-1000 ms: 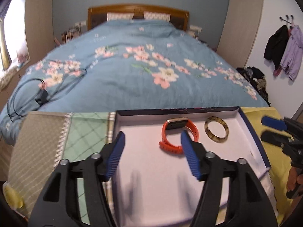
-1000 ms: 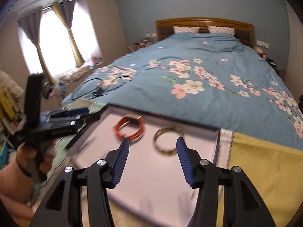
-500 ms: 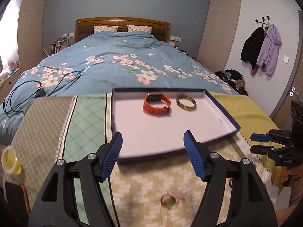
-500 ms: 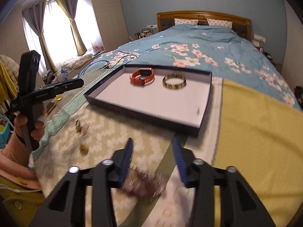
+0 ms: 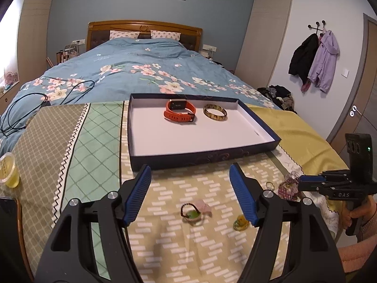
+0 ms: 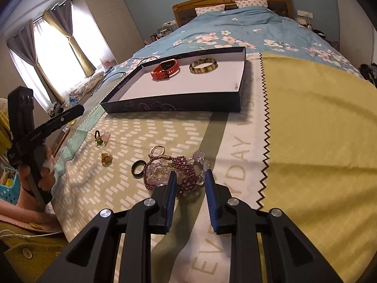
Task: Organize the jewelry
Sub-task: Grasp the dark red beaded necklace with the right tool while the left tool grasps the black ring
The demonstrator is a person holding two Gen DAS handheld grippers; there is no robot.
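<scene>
- Right claw (image 6: 189, 184): jaws narrow and closing; strands of the purple bead necklace (image 6: 175, 171) lie between the blue pads (image 6: 171, 197), but I cannot tell whether the pads press on them.
- Left claw (image 5: 190, 194): jaws wide apart, nothing between them, held above the cloth (image 5: 165, 247).
- Count: one tray (image 5: 259, 127), dark blue outside and white inside, lying beyond both claws.
- Count inside the tray: one orange watch (image 5: 179, 112) and one mottled amber bangle (image 5: 215, 115), side by side, apart.
- Count loose on the cloth: one necklace, one dark ring (image 6: 138, 168), one gold ring (image 6: 158, 149) and two small trinkets (image 6: 106, 158).
- The necklace is a heaped tangle of small purple beads and clear crystal pieces at the right claw's tips; the dark ring lies just left of it.
- One trinket (image 5: 192, 213) lies directly ahead of the left claw, between its pads.
</scene>
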